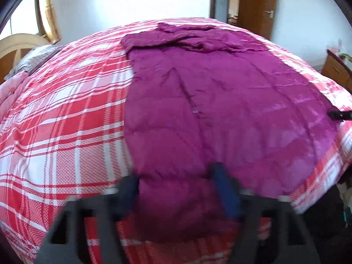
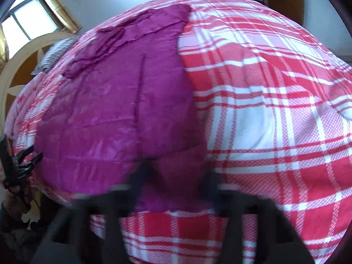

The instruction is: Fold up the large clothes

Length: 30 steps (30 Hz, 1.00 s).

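Observation:
A large magenta padded garment (image 1: 220, 101) lies spread flat on a bed with a red and white plaid cover (image 1: 61, 118). Its zip runs down the middle and its far end is bunched. My left gripper (image 1: 178, 182) is open, its fingers straddling the near hem at the garment's left corner. In the right wrist view the same garment (image 2: 123, 110) lies to the left, and my right gripper (image 2: 176, 173) is open with its fingers either side of the near right corner. The right gripper's tip (image 1: 340, 114) shows at the left view's right edge.
The plaid cover (image 2: 275, 110) fills the right wrist view's right side. A striped pillow (image 1: 33, 59) and wooden headboard (image 1: 15, 48) are at far left. A wooden door (image 1: 257, 4) and a dresser (image 1: 336, 70) stand beyond the bed. Dark items (image 2: 19, 169) sit off the bed's left edge.

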Tool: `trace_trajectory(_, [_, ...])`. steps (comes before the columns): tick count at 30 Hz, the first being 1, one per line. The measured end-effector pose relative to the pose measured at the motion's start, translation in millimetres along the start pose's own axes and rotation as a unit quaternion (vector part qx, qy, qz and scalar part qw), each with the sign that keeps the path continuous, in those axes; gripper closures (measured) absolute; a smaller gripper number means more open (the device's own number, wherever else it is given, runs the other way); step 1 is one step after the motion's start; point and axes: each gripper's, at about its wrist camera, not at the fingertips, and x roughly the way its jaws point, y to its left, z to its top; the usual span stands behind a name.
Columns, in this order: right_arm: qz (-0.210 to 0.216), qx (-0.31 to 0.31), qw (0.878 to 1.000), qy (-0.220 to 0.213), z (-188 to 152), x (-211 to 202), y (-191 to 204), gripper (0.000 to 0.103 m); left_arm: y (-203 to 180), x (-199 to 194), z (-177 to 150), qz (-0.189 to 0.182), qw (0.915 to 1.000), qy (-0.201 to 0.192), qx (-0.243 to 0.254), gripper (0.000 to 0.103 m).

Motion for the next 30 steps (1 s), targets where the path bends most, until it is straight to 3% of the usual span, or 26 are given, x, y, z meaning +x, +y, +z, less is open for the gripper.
trace_trajectory(1, [0.01,0.0,1.0,-0.001,-2.6,-1.6,1.0,0.091,-1.2,-2.1,-0.2,-0.02,0.9998,0.001,0.006,0.086])
trace_trajectory(3, [0.018,-0.002,1.0,-0.012,-4.4,-8.5,3.9,0.093,0.2,-11.9,0.2,-0.03,0.9995,-0.008,0.0,0.093])
trace_trajectory(8, [0.071,0.013,0.996,-0.051,-11.7,-40.7,11.3,0.094,21.9,-69.2,9.0,-0.099,0.993,-0.06,-0.025,0.095])
trace_trajectory(13, [0.121,0.011,0.989,-0.085,-28.8,-102.5,22.6,0.094,38.3,-168.0,9.6,-0.18,0.9716,-0.152,-0.02,0.095])
trace_trajectory(17, [0.152,0.004,0.979,-0.135,-42.4,-161.0,32.4,0.094,33.4,-226.4,9.3,-0.21,0.9545,-0.212,-0.003,0.095])
trace_trajectory(20, [0.159,-0.008,0.972,-0.173,-41.7,-193.4,42.9,0.095,27.0,-245.1,21.5,-0.222,0.9473,-0.23,0.01,0.095])
trace_trajectory(22, [0.165,-0.018,0.967,-0.195,-36.8,-209.8,49.1,0.095,26.2,-251.2,24.6,-0.229,0.9434,-0.239,0.023,0.095])
trace_trajectory(25, [0.182,-0.03,0.958,-0.219,-20.6,-217.7,52.8,0.095,34.6,-232.5,36.8,-0.216,0.9504,-0.222,0.031,0.095])
trace_trajectory(30, [0.19,-0.011,0.961,-0.201,44.0,-176.0,49.4,0.095,73.4,-140.4,90.7,-0.22,0.9616,-0.164,-0.015,0.095])
